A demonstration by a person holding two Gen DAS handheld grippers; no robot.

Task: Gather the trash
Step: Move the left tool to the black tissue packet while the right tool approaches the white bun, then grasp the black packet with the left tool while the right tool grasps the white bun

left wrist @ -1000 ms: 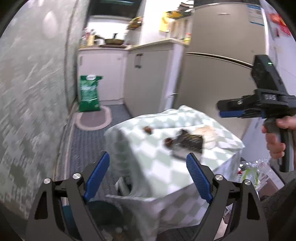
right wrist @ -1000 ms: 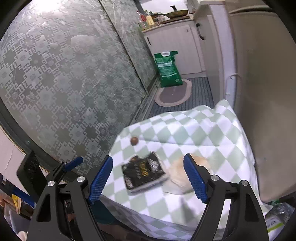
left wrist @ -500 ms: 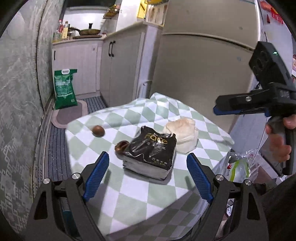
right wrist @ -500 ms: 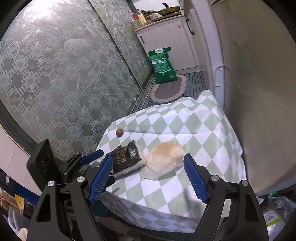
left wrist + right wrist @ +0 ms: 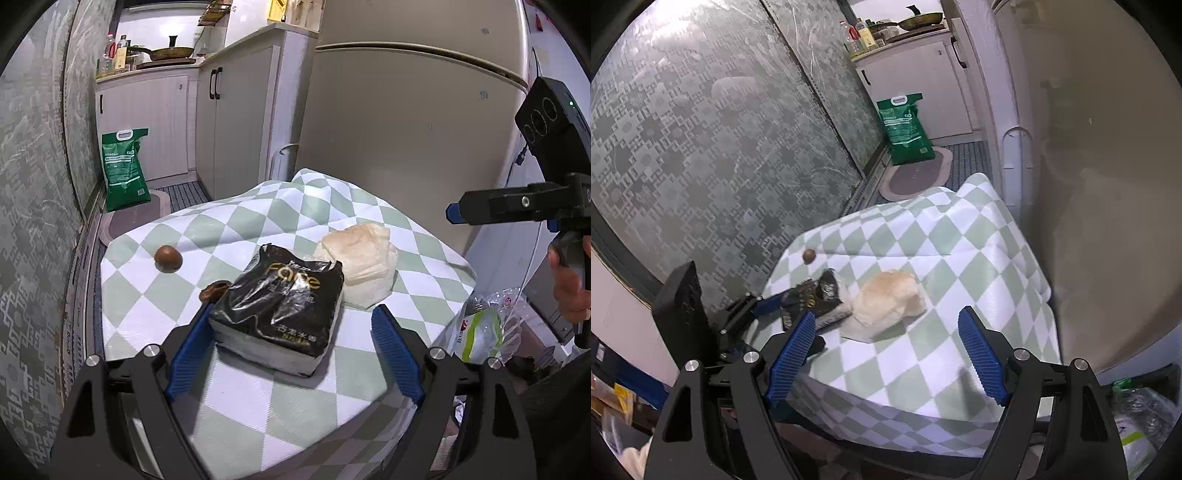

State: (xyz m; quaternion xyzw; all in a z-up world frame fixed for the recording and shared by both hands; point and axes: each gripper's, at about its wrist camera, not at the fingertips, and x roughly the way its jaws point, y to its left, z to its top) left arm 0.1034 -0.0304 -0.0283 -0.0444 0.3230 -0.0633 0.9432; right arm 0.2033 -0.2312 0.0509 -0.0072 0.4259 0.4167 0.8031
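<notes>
A black tissue pack (image 5: pixel 280 306) lies on the table's green-and-white checked cloth (image 5: pixel 258 413). Beside it are a crumpled, stained tissue (image 5: pixel 360 264), a round brown nut (image 5: pixel 168 258) and a brown shell piece (image 5: pixel 214 290). My left gripper (image 5: pixel 293 314) is open and low over the cloth, with the pack between its blue pads; the right pad stands clear of it. My right gripper (image 5: pixel 886 319) is open above the table's near part, and the stained tissue (image 5: pixel 890 302) lies just ahead between its fingers. A hand (image 5: pixel 569 280) holds it.
A beige fridge (image 5: pixel 406 129) stands right behind the table. White cabinets, a green sack (image 5: pixel 123 166) and an oval mat (image 5: pixel 916 177) lie further back. A patterned glass sliding door (image 5: pixel 701 147) runs along the left. A clear plastic bag (image 5: pixel 484 328) sits beside the table.
My left gripper swung right and came in low, so the black pack now sits between its pads. My right gripper drifted along the table, from the pack to the stained tissue.
</notes>
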